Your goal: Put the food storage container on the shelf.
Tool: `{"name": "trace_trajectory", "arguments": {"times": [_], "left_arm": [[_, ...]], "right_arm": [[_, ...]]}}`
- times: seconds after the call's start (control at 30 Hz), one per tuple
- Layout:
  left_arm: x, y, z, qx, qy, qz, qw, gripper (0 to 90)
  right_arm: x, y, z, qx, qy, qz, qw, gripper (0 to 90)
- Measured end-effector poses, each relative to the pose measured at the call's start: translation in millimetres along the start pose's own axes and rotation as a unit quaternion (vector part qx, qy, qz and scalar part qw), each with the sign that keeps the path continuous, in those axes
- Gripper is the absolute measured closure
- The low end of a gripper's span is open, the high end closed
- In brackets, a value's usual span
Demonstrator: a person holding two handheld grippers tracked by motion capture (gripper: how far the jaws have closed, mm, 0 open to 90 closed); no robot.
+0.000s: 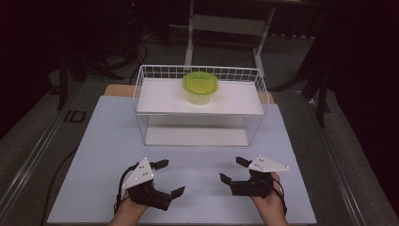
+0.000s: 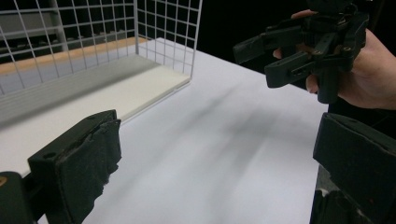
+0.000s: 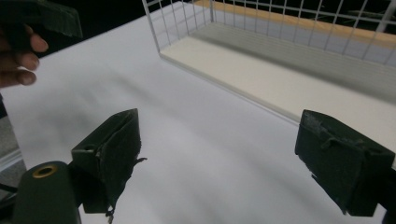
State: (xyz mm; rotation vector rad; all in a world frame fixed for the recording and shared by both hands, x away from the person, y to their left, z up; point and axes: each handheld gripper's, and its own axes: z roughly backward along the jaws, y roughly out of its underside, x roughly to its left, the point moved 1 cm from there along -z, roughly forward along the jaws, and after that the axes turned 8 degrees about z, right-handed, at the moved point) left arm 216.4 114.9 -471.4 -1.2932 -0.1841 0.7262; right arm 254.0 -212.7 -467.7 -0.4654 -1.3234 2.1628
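A clear tub with a green lid [image 1: 200, 87] stands on the upper white shelf of a white wire rack [image 1: 141, 94] at the back middle of the table. Near the front edge, my left gripper [image 1: 170, 177] is open with nothing between its jaws, well short of the rack. To its right my right gripper [image 1: 231, 169] is open too and holds nothing. In the left gripper view the left gripper [image 2: 219, 158] faces the rack's corner [image 2: 163, 28], with the right gripper [image 2: 289, 51] open at upper right. In the right gripper view the right gripper [image 3: 224, 154] looks at the rack's lower shelf [image 3: 280, 79].
A pale mat [image 1: 103, 155] covers the table, with bare mat between the grippers and the rack. The rack's lower shelf [image 1: 195, 136] carries nothing. A hand [image 3: 18, 56] shows at the upper left of the right gripper view. Dark floor and a stand's legs [image 1: 190, 42] lie behind.
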Motion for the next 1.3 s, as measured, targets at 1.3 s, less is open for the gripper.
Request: {"name": "trace_trajectory", "arguments": {"times": [1.3], "left_arm": [[11.9,18.1,-1.3,-0.001,-0.002,-0.021,0.9998,1.6]], "right_arm": [[-8.1,30.2,-0.7,-0.023,-0.004,0.044,0.9988,14.1]]}}
